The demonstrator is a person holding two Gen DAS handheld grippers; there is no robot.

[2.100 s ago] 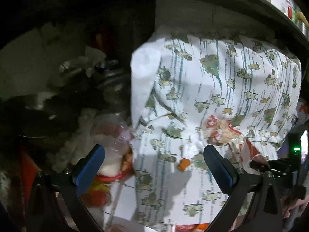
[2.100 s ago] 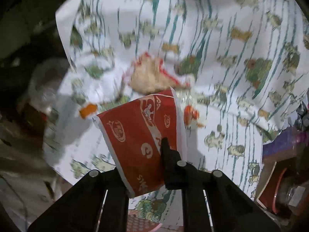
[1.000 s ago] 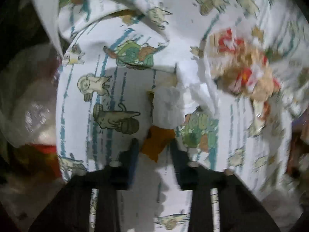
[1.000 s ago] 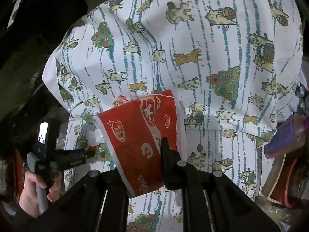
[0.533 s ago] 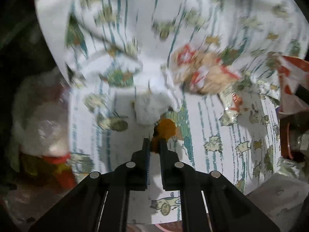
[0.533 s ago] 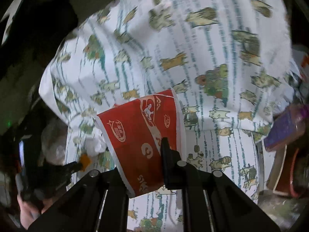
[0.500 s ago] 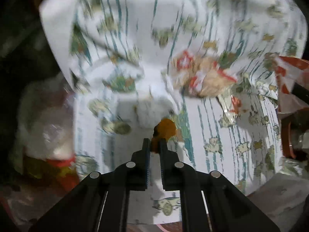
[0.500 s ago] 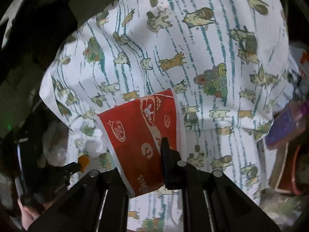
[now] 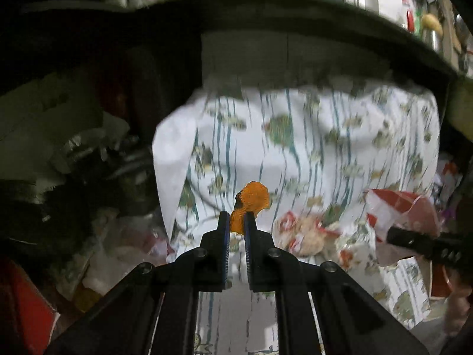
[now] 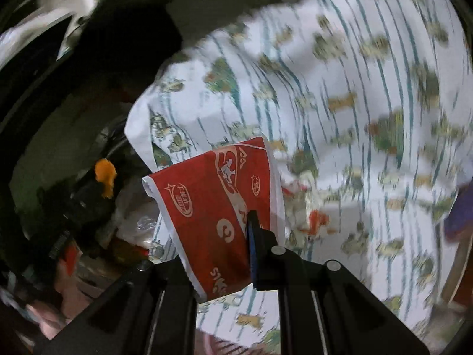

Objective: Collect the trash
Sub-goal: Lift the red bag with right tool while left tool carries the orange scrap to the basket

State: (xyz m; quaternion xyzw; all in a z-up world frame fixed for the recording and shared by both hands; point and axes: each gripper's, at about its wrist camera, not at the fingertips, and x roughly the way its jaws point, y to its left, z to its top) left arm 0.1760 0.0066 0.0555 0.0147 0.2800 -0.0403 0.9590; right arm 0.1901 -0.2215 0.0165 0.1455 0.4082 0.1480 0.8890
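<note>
My left gripper [image 9: 236,222] is shut on a small orange scrap [image 9: 251,202] and holds it up in front of the white cartoon-print cloth [image 9: 310,153]. The scrap also shows at the left of the right wrist view [image 10: 105,176]. My right gripper [image 10: 236,222] is shut on a red and white paper cup [image 10: 215,207], flattened between the fingers; the cup also shows at the right in the left wrist view [image 9: 399,210]. A crumpled red and tan wrapper [image 9: 304,233] lies on the cloth.
A dark shelf edge [image 9: 266,9] hangs over the cloth. Clear plastic bags and bottles [image 9: 124,245] lie in the dark clutter to the left. A purple box [image 10: 458,219] sits at the cloth's right edge.
My left gripper closed on the orange scrap and lifted it back off the cloth. My right gripper kept the cup and swung a little.
</note>
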